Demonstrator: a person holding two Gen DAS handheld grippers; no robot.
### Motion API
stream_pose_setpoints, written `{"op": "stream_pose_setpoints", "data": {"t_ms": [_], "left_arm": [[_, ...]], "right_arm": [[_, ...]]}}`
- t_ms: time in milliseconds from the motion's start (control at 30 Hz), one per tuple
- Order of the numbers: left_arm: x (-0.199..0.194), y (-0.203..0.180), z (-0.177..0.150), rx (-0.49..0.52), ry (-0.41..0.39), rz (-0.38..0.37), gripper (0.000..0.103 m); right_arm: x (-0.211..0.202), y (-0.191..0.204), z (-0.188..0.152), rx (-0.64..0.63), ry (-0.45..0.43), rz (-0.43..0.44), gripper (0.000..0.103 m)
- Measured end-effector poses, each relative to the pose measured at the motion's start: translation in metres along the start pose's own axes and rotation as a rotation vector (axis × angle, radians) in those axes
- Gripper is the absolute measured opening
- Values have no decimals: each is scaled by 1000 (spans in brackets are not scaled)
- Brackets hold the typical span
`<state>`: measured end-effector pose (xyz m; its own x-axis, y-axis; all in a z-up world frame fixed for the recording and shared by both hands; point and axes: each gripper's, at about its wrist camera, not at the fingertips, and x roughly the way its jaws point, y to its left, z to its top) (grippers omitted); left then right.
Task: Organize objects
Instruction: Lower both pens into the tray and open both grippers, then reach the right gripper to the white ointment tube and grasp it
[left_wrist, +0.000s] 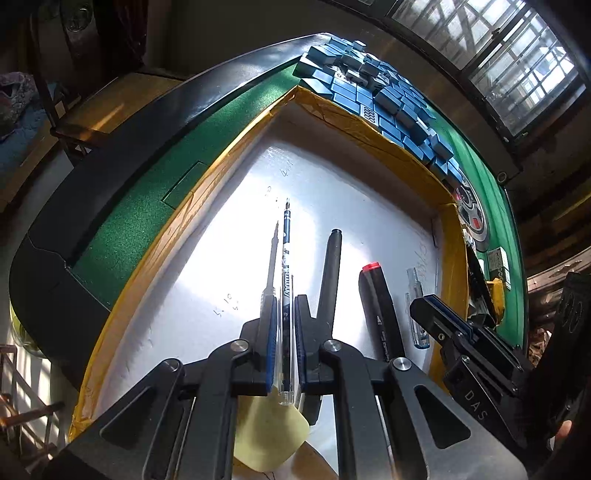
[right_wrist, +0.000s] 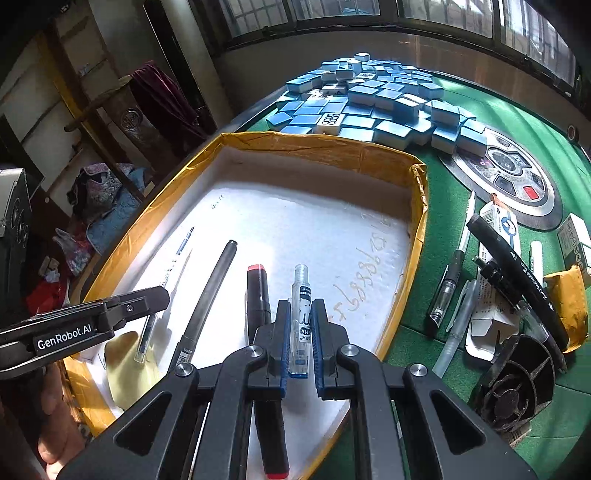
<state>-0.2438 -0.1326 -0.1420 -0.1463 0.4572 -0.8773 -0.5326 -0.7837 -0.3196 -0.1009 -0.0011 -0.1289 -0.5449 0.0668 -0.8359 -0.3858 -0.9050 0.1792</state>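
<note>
In the lower centre of the left wrist view, the left tongs (left_wrist: 285, 332) straddle a clear ballpoint pen (left_wrist: 286, 280) that lies on the white floor of the yellow-rimmed tray (left_wrist: 391, 136); the jaws stand narrowly apart, close beside the barrel, and whether they grip it cannot be told. To the right of that pen lie a slim dark grey pen (left_wrist: 330, 273), then a black marker with a red end (left_wrist: 380, 306), then a short clear tube (left_wrist: 415, 295), all roughly parallel. A pale yellow sticky note (left_wrist: 269, 435) lies at the bottom of the frame under the tongs. In the lower centre of the right wrist view, the right tongs (right_wrist: 300, 332) flank the short clear tube, jaws slightly apart on either side of it; contact cannot be confirmed. At the upper centre of that view, blue mahjong tiles (right_wrist: 369, 99) are heaped on the green table (right_wrist: 517, 122) beyond the tray. At the right of the frame, several more pens (right_wrist: 447, 288) and a black marker (right_wrist: 517, 273) lie on the table outside the tray.
</note>
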Motion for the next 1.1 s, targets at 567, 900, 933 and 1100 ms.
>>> {"op": "stream_pose_setpoints", "data": {"t_ms": [567, 900, 933, 1100], "left_arm": [[-12, 6, -10, -68, -57, 9, 28], [-67, -69, -51, 107, -209, -90, 60], [-68, -81, -54, 138, -200, -106, 61], [-62, -120, -70, 222, -156, -153, 61]], "right_arm": [[-29, 5, -15, 14, -70, 58, 32], [-98, -37, -70, 88, -168, 181, 42], [-100, -45, -74, 102, -165, 177, 42], [-105, -82, -97, 191, -153, 146, 42]]}}
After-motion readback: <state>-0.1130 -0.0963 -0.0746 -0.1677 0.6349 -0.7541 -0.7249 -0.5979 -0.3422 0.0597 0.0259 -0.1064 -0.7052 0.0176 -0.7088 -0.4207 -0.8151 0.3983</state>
